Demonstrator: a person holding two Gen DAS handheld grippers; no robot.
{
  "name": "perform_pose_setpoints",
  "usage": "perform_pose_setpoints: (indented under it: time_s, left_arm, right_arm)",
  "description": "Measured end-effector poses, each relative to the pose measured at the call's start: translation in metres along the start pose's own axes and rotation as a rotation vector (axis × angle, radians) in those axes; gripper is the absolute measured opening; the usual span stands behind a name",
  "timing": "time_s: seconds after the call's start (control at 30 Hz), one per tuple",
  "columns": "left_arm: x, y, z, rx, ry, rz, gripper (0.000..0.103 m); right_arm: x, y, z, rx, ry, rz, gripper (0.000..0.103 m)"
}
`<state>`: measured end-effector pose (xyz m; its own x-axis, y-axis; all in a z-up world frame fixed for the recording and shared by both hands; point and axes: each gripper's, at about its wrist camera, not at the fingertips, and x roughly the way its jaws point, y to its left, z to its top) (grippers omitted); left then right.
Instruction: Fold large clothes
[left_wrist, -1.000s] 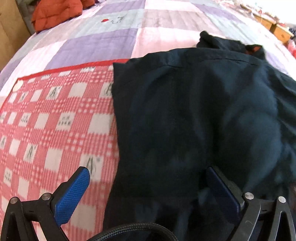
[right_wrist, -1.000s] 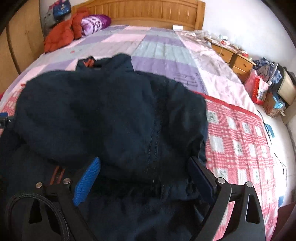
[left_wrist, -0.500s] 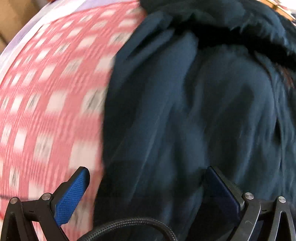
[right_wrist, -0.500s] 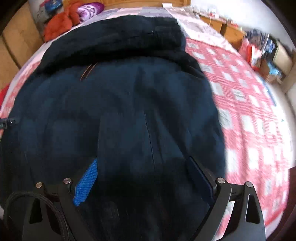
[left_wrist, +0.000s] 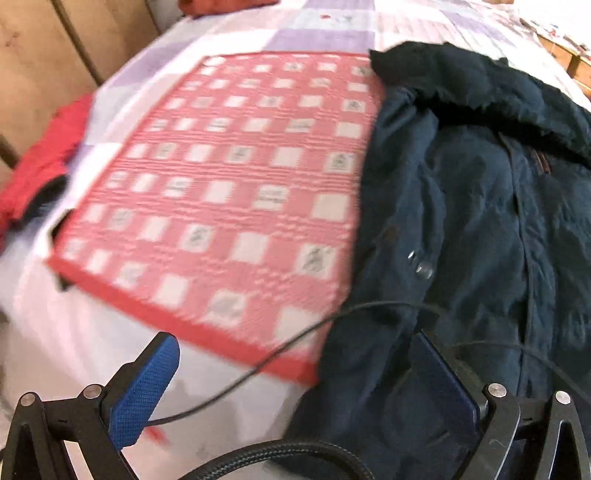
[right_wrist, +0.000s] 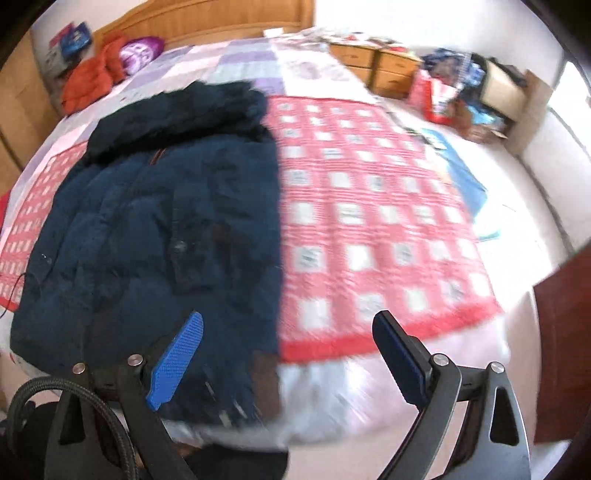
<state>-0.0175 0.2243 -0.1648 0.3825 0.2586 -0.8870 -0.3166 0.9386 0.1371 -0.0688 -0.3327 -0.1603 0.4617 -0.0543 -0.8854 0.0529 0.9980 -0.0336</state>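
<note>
A navy coat (right_wrist: 159, 221) lay flat on the checked blanket (right_wrist: 369, 206), ready for folding, both grippers (left_wrist: 295, 384) (right_wrist: 288, 354) poised wide open and empty at its hem.

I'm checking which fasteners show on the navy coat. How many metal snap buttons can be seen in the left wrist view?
2, side by side on the navy coat, along its left front edge: one snap and another snap just below and right of it. Folds may hide more.

bed (right_wrist: 251, 62) with a purple-pink patchwork sheet, red checked blanket (right_wrist: 369, 206) spread ahead of both tongs, navy coat (right_wrist: 166, 221) on it, orange clothes (right_wrist: 92, 81) far back left by the headboard.
</note>
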Motion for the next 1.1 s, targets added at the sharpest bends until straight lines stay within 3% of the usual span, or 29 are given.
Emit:
perform_pose_setpoints:
  time_s: [0.13,0.23,0.3,0.47,0.73,0.93,1.1]
  left_arm:
    - [-0.052,0.030,-0.021,-0.036,-0.009,0.071,0.103]
    - [-0.065,0.038,-0.034,-0.089,-0.010,0.054,0.103]
    - [-0.059,0.031,-0.042,-0.070,-0.029,0.020,0.103]
    - [-0.024,-0.003,-0.059,0.008,-0.086,-0.062,0.103]
    - [0.006,-0.045,-0.117,0.122,-0.167,-0.139,0.103]
    - [0.012,-0.038,-0.141,0.074,-0.134,-0.158,0.103]
    - [0.016,-0.012,-0.149,0.016,-0.137,-0.111,0.103]
  right_arm:
    - [-0.048,-0.024,-0.024,-0.009,0.003,-0.049,0.096]
    - [-0.059,-0.028,-0.036,-0.029,0.042,-0.050,0.096]
    - [-0.059,-0.025,-0.041,-0.041,0.032,-0.041,0.096]
    - [-0.040,0.014,-0.053,-0.071,-0.095,-0.040,0.096]
    - [0.011,0.066,-0.111,-0.284,-0.140,0.009,0.096]
    - [0.033,0.067,-0.138,-0.301,-0.118,0.006,0.096]
    - [0.025,0.054,-0.142,-0.240,-0.145,0.062,0.096]
